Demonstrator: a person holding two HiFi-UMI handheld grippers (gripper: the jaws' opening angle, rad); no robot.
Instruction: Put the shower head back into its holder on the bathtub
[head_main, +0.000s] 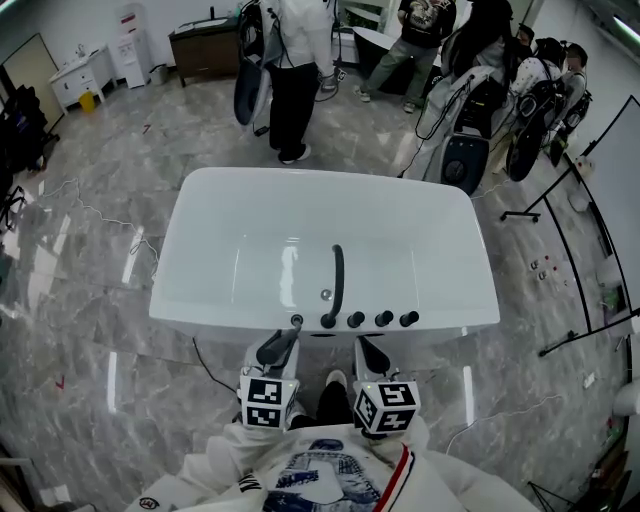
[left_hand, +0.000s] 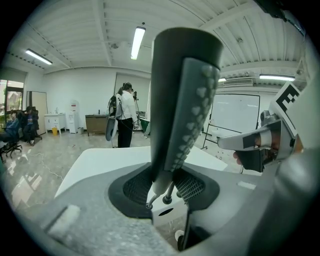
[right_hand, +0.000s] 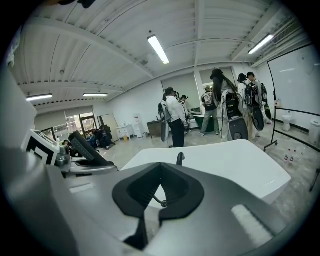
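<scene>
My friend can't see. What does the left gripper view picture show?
The left claw grips a long dark grey shower head, which stands upright and fills the middle. Behind it lies the white bathtub, with a person standing far off.

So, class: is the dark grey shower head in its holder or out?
Out: the left hand-held gripper is shut on the dark grey shower head, just short of the white bathtub's near rim.

White bathtub (head_main: 205, 205), dark grey shower head (left_hand: 186, 90), grey veined marble floor (head_main: 90, 330), black knobs (head_main: 383, 319)
</scene>
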